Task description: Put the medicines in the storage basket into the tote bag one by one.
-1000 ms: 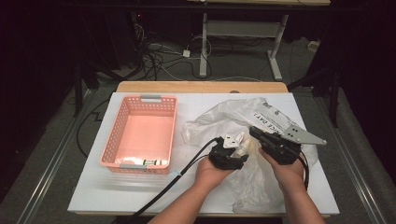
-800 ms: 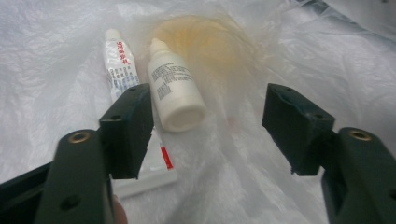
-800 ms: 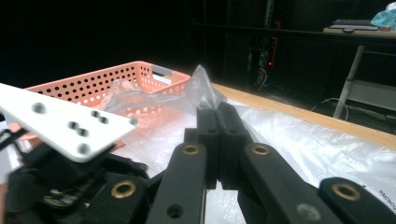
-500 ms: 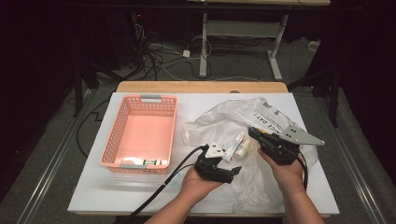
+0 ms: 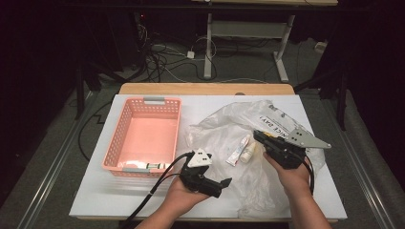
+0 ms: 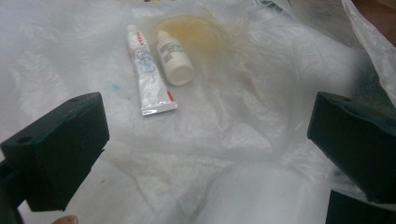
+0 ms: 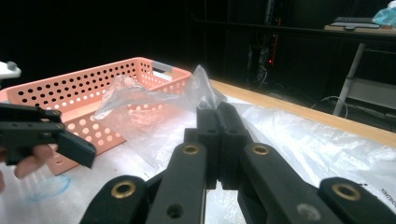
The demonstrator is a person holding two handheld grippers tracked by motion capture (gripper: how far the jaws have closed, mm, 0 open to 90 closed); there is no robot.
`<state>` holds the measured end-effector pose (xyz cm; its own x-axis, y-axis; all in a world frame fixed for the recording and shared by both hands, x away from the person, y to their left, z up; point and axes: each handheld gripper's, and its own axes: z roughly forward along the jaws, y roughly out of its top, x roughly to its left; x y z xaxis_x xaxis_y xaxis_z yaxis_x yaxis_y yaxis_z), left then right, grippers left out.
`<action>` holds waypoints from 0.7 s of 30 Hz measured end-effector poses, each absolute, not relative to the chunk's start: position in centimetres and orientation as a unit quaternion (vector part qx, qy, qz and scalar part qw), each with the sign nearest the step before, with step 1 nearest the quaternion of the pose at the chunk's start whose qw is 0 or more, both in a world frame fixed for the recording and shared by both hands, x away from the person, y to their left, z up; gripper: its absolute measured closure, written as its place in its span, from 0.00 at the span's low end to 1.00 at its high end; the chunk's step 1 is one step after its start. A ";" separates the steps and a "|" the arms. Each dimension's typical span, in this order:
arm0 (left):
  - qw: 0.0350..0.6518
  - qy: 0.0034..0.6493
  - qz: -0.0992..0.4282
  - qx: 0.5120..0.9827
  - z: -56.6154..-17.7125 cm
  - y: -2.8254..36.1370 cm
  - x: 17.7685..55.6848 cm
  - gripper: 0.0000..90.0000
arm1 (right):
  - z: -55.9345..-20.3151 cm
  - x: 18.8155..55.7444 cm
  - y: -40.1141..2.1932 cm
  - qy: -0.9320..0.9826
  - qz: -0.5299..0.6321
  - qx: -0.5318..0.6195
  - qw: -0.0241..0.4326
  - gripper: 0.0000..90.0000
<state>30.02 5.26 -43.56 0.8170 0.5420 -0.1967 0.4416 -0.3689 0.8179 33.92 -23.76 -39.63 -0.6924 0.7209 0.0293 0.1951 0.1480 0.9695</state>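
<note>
Two small items lie side by side on the clear plastic bag point(image 5: 248, 129) at the middle of the white table point(image 5: 95, 200): a little white tube point(image 5: 238, 150) with red and blue print and, just beside it, a small white dropper bottle point(image 5: 247, 152). In the left gripper view the tube point(image 6: 149, 74) and the bottle point(image 6: 173, 58) rest on the crinkled film, clear of the jaws and nearly touching each other. The left gripper point(image 5: 220, 185) sits in the person's left hand near the front edge of the table, apart from both items — its jaws have just been opening and now stand wide with nothing between them. The right gripper point(image 7: 218, 122) has its jaws pressed together on a fold of the plastic bag point(image 7: 154, 107), which rises in a peak above the fingertips; in the high view that gripper point(image 5: 260, 136) sits just right of the bottle. A pink perforated basket point(image 5: 125, 143) stands on the left of the table, beside the bag.
</note>
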 end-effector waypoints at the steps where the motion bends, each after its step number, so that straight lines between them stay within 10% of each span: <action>1: 0.478 0.299 0.050 0.824 -43.5 5.6 29.9 0.00 | -39.6 33.9 -23.8 0.722 0.570 0.317 0.231 1.00; 21: 0.465 0.353 0.108 0.804 -42.4 13.3 29.5 0.00 | -39.9 34.0 -23.8 0.724 0.566 0.320 0.229 1.00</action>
<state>29.49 13.34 -42.36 0.7274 0.6685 -0.1550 0.4675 -0.3173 0.8251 34.01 -23.80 -39.91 -0.6900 0.7231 0.0310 0.2040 0.1532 0.9669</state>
